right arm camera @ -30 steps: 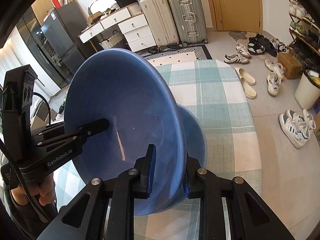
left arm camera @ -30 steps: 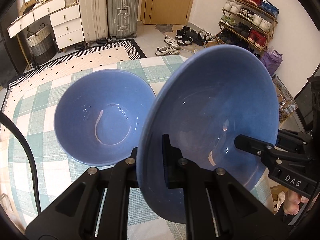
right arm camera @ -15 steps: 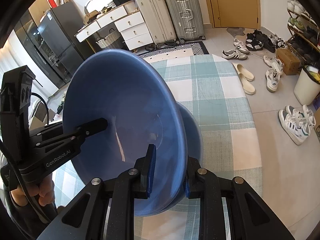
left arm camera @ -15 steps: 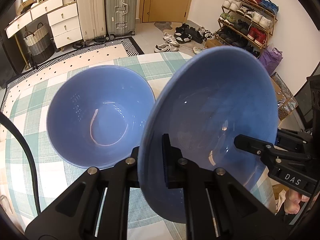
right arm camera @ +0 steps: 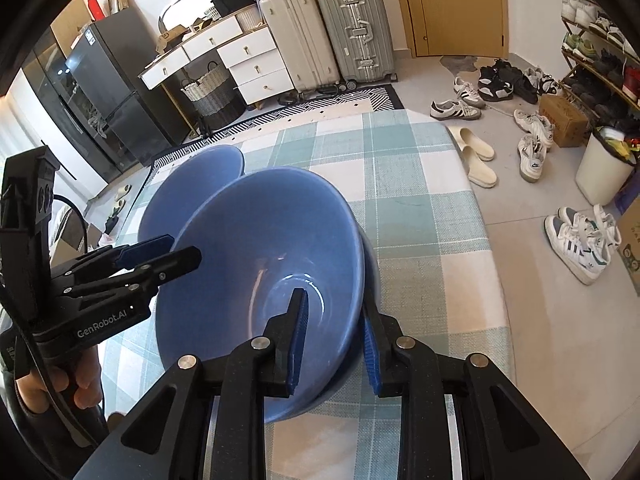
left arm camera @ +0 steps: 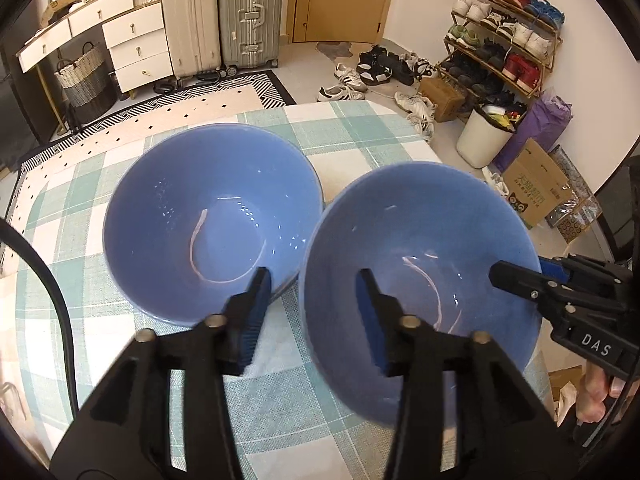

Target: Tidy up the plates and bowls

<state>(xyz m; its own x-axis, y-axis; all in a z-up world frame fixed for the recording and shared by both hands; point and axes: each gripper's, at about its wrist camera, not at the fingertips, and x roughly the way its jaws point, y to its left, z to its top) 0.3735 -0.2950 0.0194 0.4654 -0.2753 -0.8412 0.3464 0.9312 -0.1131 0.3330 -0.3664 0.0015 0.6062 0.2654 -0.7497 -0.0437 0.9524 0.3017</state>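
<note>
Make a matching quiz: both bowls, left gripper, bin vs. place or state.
Things:
1. left bowl
2. right bowl
3. left gripper
4. bin

Place or state:
A. on the floor
B. jaws open
C. free on the cloth
D. rim clamped by the right gripper

Pairs: 1-C, 2-D, 3-B, 4-A.

The left jaws have just been opening. The right bowl's rim is between them, unpressed.

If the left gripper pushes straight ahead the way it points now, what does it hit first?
Probably the near rim of the right-hand bowl, which sits between the left gripper's just-opened jaws. The other bowl lies just left; depth is unclear.
</note>
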